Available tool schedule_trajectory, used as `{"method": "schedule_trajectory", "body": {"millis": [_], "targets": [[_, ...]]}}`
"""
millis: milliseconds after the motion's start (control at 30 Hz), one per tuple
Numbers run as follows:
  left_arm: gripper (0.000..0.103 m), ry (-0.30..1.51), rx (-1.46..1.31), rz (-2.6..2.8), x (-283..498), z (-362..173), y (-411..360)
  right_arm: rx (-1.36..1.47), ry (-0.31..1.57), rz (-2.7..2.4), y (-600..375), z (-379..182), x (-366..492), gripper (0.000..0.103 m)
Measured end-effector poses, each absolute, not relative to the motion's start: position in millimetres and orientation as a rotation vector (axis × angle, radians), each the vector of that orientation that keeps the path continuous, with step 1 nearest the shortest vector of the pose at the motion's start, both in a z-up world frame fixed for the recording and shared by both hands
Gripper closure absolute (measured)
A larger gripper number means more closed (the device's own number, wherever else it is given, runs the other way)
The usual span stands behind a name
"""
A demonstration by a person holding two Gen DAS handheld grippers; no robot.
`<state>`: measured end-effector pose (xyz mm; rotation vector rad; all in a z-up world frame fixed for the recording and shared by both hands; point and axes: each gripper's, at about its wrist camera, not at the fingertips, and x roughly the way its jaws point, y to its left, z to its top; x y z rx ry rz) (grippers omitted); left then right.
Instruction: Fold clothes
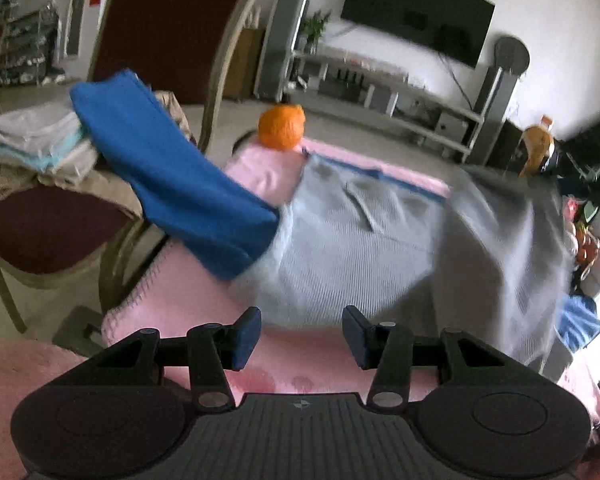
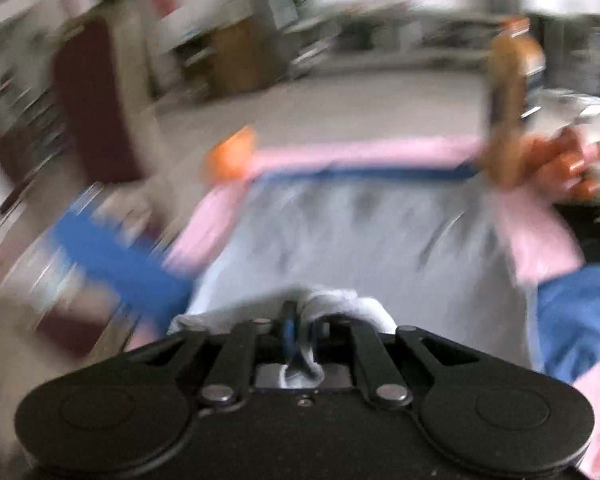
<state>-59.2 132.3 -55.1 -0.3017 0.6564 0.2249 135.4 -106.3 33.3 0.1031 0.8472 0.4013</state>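
grey ribbed cloth, the garment (image 1: 340,240) you are folding, lies spread over the pink blanket (image 1: 332,364) that covers the tabletop, with its right part lifted and blurred in the left wrist view. your left claw (image 1: 300,334) hangs just above the near hem with its jaws standing apart and nothing between the blue pads (image 1: 246,336). your right claw (image 2: 300,334) has its jaws drawn close together, and pale grey fabric (image 2: 332,304) is bunched and pinched between them, so it has hold of the garment's edge. a blue sleeve (image 1: 172,172) stretches off to the left toward the dark red chair (image 1: 56,224), where folded clothes (image 1: 32,140) are piled on the seat. an orange ball-like thing (image 1: 281,126) sits at the far left corner of the blanket. the right wrist view is heavily smeared, so you cannot make out the far clutter.
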Motion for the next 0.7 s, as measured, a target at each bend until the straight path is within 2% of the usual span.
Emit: {"method": "schedule_trajectory", "body": {"millis": [33, 67, 133, 200, 433, 500, 667, 700], "targets": [[0.056, 0.672, -0.301, 0.220, -57, -58, 132, 0.127, 0.822, 0.340, -106, 31, 154, 0.072], [0.056, 0.688, -0.300, 0.215, -54, -60, 132, 0.140, 0.816, 0.289, -112, 30, 165, 0.055], [0.056, 0.709, -0.284, 0.198, -50, -64, 128, 0.167, 0.796, 0.238, -125, 27, 176, 0.052], [0.056, 0.735, -0.258, 0.180, -41, -66, 122, 0.178, 0.781, 0.254, -139, 23, 175, 0.034], [0.055, 0.820, -0.225, 0.117, 19, -54, 113, 0.198, 0.859, 0.349, -171, -7, 183, 0.031], [0.049, 0.840, -0.244, 0.103, 52, -48, 118, 0.267, 0.890, 0.399, -174, -20, 189, 0.031], [0.045, 0.945, -0.391, 0.034, 125, -68, 131, 0.458, 0.926, 0.489, -181, -58, 205, 0.031], [0.042, 0.963, -0.444, 0.001, 132, -76, 132, 0.495, 0.930, 0.493, -185, -64, 205, 0.031]]}}
